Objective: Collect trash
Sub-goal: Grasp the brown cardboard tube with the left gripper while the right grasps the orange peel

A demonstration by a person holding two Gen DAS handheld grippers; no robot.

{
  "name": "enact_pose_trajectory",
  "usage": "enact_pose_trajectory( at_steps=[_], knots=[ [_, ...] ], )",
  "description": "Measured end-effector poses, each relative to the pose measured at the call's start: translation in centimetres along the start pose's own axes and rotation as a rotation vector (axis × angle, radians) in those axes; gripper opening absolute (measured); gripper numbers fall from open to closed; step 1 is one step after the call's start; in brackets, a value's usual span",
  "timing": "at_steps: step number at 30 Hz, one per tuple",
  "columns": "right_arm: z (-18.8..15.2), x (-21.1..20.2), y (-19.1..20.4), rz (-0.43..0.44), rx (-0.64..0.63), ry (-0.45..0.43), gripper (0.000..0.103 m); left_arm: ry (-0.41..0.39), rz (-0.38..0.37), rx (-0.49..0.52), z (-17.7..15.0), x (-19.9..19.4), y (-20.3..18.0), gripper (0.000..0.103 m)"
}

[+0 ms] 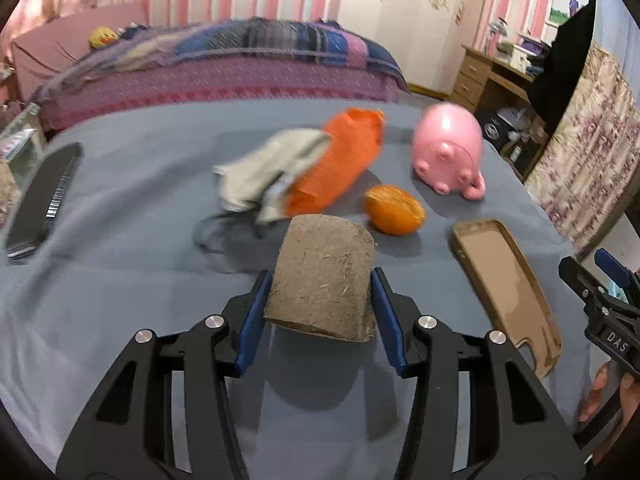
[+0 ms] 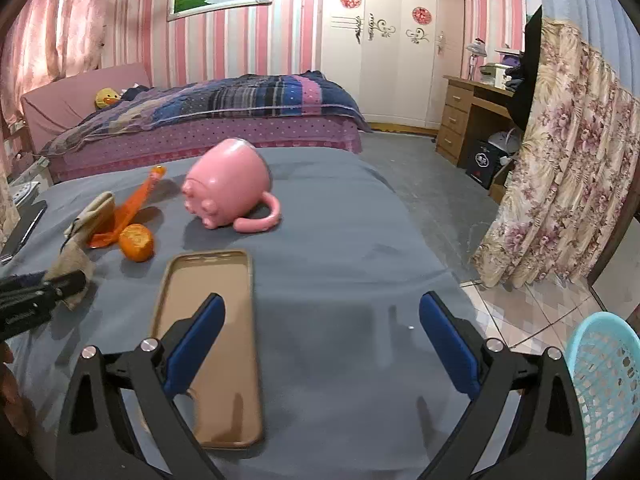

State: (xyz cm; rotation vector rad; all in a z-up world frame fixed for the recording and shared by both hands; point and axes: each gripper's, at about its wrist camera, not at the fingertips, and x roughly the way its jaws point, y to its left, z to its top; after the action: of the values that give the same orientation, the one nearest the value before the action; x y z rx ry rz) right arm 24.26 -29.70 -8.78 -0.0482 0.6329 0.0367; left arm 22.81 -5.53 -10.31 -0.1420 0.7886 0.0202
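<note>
A brown cardboard tube stands between the blue pads of my left gripper, which press on both its sides, so the gripper is shut on it. Beyond it on the grey table lie an orange peel, a crumpled orange plastic bag and a pale cloth. My right gripper is open and holds nothing. It hovers over the table, with its left finger above a tan phone case. In the right wrist view, my left gripper comes in from the left edge with the tube.
A pink pig-shaped mug lies on its side at the back right of the table. A black phone lies near the left edge. A light blue basket stands on the floor to the right. A bed stands behind the table.
</note>
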Motion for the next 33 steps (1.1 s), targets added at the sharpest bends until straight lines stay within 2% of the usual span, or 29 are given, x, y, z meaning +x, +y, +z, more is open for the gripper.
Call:
enact_pose_trajectory(
  at_steps=[5, 14, 21, 23, 27, 29, 33],
  knots=[
    [0.2, -0.1, 2.7, 0.043, -0.056, 0.003, 0.096, -0.080, 0.093, -0.038, -0.2, -2.9, 4.8, 0.049],
    [1.9, 1.2, 9.1, 0.164, -0.086, 0.008, 0.096, -0.109, 0.243, -0.143, 0.0, -3.7, 13.4, 0.049],
    [3.3, 3.9, 13.6, 0.188, -0.154, 0.044, 0.094, -0.109, 0.251, -0.194, -0.7, -3.2, 15.1, 0.049],
    [3.5, 4.8, 14.5, 0.188, -0.174, 0.067, 0.082, -0.108, 0.250, -0.191, -0.8, -3.1, 15.1, 0.049],
    [3.8, 6.4, 15.9, 0.197, -0.210, 0.114, 0.070, -0.111, 0.243, -0.197, -0.9, -3.3, 15.2, 0.049],
    [3.8, 7.1, 16.2, 0.205, -0.219, 0.139, 0.049, -0.111, 0.236, -0.208, -0.9, -3.4, 15.4, 0.049],
    [3.6, 7.3, 16.3, 0.219, -0.219, 0.148, 0.039, -0.110, 0.231, -0.216, -1.0, -3.5, 15.4, 0.049]
  ],
)
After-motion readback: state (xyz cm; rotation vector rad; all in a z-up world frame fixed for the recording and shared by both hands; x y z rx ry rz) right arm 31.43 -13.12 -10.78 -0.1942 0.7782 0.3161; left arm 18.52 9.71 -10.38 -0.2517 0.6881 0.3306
